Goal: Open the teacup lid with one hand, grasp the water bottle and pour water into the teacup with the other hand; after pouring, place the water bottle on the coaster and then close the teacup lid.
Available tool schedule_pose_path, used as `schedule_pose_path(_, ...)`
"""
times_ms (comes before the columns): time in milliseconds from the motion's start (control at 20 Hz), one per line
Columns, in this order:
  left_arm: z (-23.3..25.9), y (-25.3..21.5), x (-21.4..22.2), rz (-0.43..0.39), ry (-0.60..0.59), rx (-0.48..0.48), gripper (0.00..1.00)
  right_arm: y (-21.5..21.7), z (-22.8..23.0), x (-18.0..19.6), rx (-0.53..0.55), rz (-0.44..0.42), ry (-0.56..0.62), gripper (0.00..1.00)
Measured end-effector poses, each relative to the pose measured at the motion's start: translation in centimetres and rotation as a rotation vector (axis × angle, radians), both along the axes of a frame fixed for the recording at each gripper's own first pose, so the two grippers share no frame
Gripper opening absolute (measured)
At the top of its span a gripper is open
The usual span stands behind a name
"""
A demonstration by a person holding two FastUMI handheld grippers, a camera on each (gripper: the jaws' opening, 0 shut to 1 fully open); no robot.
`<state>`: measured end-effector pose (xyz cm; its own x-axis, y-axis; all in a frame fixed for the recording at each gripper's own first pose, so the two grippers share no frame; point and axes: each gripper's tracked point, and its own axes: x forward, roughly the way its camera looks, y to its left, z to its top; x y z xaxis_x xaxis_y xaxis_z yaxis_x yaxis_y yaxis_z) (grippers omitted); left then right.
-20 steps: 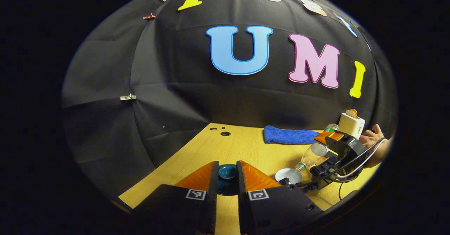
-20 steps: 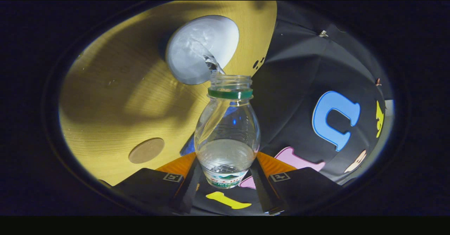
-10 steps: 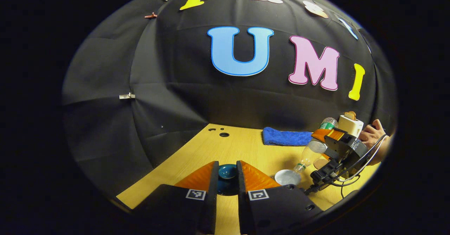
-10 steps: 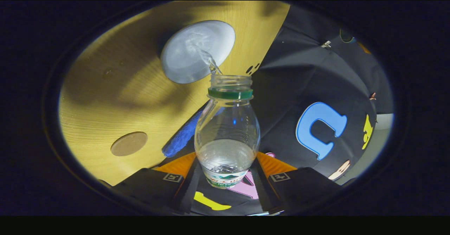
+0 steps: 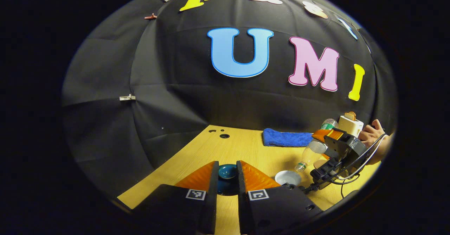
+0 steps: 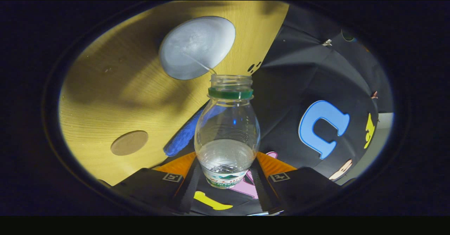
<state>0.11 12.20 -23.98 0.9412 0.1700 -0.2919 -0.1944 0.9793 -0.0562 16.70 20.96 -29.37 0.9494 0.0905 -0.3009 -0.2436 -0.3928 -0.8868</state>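
Clear plastic water bottle (image 6: pixel 227 129) is clamped at its lower body between both fingers of the right tool (image 6: pixel 225 184), long axis tilted, open neck aimed at the white teacup (image 6: pixel 197 46) at 11 o'clock from the mouth, a thin stream bridging them. Brown coaster (image 6: pixel 129 142) lies on the wood surface (image 6: pixel 105 97) at 9 o'clock from the bottle body, well apart from the cup; judged next target, nearest the right tool. Left tool (image 5: pixel 227 173) is closed on the dark teal teacup lid (image 5: pixel 227 171), teacup at its 3 o'clock.
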Motion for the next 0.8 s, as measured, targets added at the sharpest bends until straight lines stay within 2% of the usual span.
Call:
schedule_pose_path(50, 0.1, 0.0, 0.0, 0.001, 0.002, 0.001, 0.29, -0.1, -0.7, -0.3, 0.045, -0.024, 0.035, 0.72)
schedule_pose_path(250, 0.2, 0.1, 0.0, 0.010, 0.008, 0.000, 0.29, 0.2, -2.1, -1.7, 0.241, -0.093, 0.132, 0.75)
schedule_pose_path(400, 0.3, -0.1, -0.1, 0.010, 0.017, 0.008, 0.29, 0.1, -2.6, -2.9, 0.442, -0.163, 0.199, 0.75)
schedule_pose_path(800, 0.6, -2.0, 1.0, -0.014, 0.036, 0.019, 0.29, 2.1, -0.1, -5.5, 1.295, -0.307, 0.457, 0.75)
